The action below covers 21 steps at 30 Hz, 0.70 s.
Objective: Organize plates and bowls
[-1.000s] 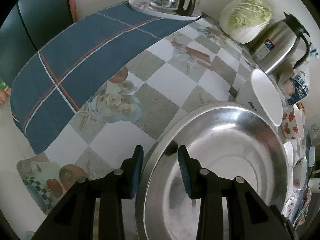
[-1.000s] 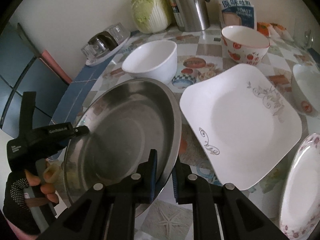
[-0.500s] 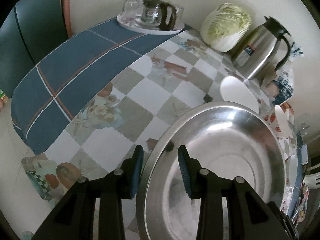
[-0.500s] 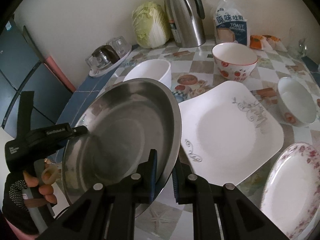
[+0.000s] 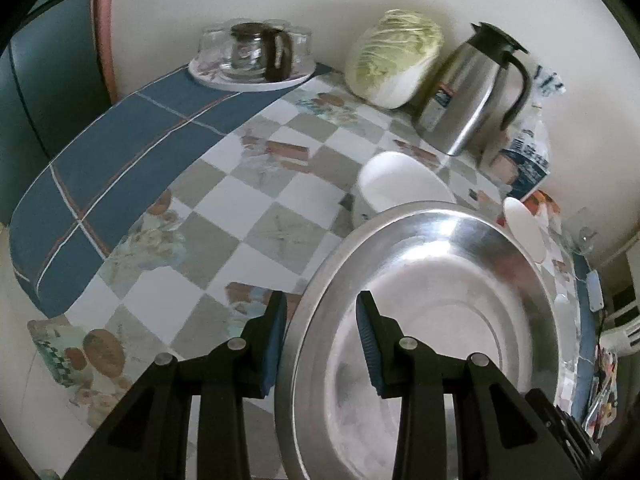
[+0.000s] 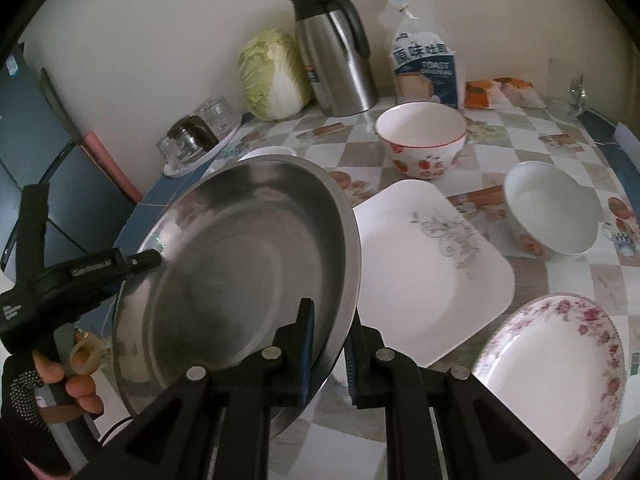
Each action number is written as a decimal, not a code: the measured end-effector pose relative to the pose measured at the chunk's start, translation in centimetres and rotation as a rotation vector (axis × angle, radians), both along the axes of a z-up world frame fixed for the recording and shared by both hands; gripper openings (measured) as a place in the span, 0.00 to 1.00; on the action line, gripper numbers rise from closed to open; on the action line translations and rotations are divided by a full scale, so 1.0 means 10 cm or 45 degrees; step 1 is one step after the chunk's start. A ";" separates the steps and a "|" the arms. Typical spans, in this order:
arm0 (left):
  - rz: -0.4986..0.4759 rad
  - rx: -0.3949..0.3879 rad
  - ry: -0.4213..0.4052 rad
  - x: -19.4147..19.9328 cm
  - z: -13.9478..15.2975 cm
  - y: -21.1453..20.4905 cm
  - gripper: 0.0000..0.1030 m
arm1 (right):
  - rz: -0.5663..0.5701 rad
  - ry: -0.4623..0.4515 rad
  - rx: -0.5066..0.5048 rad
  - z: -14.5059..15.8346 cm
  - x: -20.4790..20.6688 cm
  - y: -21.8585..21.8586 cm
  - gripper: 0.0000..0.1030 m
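A large steel plate [image 6: 240, 272] is held tilted above the table; it also shows in the left wrist view [image 5: 432, 320]. My right gripper [image 6: 326, 340] is shut on its near rim. My left gripper [image 5: 322, 324] straddles the opposite rim with its jaws apart, gaps showing beside the rim. A square white plate [image 6: 424, 268], a floral round plate [image 6: 556, 376], a strawberry bowl [image 6: 420, 144], a small patterned bowl [image 6: 552, 212] and a plain white bowl [image 5: 400, 184] sit on the table.
A steel thermos jug [image 6: 336, 44], a cabbage [image 6: 272, 76], a bread bag [image 6: 424, 68] and a tray of glassware [image 6: 196, 140] stand along the wall. A blue cloth [image 5: 120, 160] covers the table's left end.
The steel plate has risen higher above the table with both grippers, tilting more. The white bowl now shows beyond its rim in the left wrist view.
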<state>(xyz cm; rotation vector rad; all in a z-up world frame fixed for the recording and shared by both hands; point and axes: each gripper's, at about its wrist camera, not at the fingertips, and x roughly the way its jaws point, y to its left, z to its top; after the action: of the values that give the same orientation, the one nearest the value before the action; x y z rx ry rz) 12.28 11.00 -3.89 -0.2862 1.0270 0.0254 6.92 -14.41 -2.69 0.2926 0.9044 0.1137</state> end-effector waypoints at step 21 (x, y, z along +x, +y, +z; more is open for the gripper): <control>-0.173 0.008 -0.076 0.03 0.04 -0.67 0.36 | -0.120 -0.031 -0.052 -0.04 -0.08 -0.60 0.15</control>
<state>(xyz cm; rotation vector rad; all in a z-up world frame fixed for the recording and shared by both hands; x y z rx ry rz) 12.54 4.32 -3.46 -0.2101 0.9850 -0.1022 6.08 -20.42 -3.08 0.2943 0.8663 0.0118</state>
